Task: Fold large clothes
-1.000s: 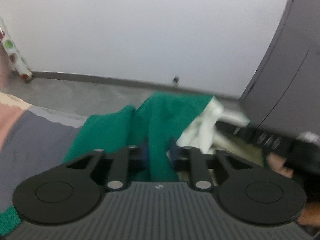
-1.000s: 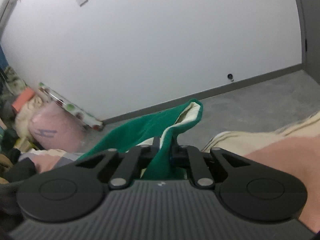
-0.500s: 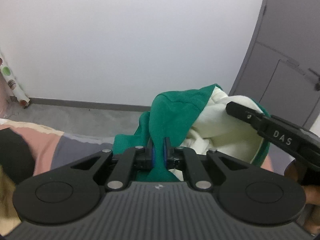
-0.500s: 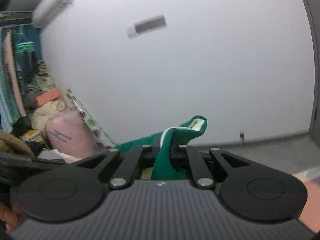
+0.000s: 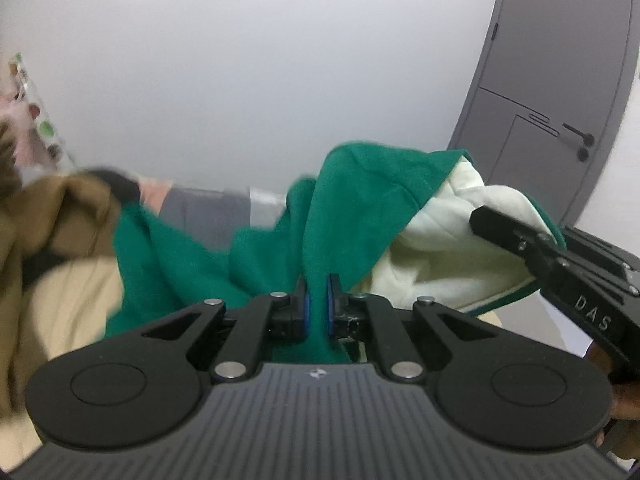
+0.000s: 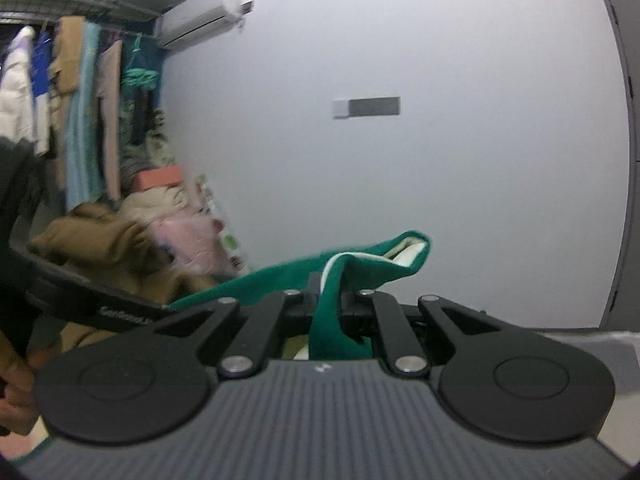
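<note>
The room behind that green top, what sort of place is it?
Probably a bedroom or laundry corner of a home: a rail of hanging clothes, a wall air conditioner, a grey door, and more garments piled by the wall.

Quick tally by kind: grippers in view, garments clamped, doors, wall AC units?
Grippers: 2, the left gripper and the right gripper
Clamped garments: 1, the green garment
Doors: 1, the grey door
AC units: 1, the air conditioner
Total: 5
</note>
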`<action>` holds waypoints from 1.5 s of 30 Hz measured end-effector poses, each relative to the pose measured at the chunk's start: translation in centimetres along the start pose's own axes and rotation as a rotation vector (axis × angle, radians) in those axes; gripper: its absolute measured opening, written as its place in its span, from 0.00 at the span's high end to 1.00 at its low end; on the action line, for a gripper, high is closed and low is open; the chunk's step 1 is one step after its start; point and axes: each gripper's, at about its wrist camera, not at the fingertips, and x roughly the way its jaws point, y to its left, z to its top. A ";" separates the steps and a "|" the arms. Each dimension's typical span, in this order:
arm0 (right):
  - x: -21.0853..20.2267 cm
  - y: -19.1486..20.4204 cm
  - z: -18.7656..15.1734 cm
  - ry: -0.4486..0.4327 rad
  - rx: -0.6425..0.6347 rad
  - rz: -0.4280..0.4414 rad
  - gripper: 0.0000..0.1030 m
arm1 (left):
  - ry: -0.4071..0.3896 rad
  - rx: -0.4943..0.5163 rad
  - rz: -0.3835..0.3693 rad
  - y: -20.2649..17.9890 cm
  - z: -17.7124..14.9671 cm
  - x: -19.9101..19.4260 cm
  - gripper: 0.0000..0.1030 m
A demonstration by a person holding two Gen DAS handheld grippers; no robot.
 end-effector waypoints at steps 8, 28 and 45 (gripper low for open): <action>-7.0 4.9 -7.7 0.155 0.013 0.000 0.92 | 0.059 -0.064 0.019 -1.1 -10.5 -5.0 0.90; -10.1 4.4 -6.8 0.170 0.144 0.001 0.34 | 0.009 -0.163 -0.031 0.2 -15.2 -6.9 0.37; 3.0 4.1 -6.3 0.211 0.191 -0.093 0.47 | 0.055 -0.032 0.028 0.5 -16.2 -3.6 0.37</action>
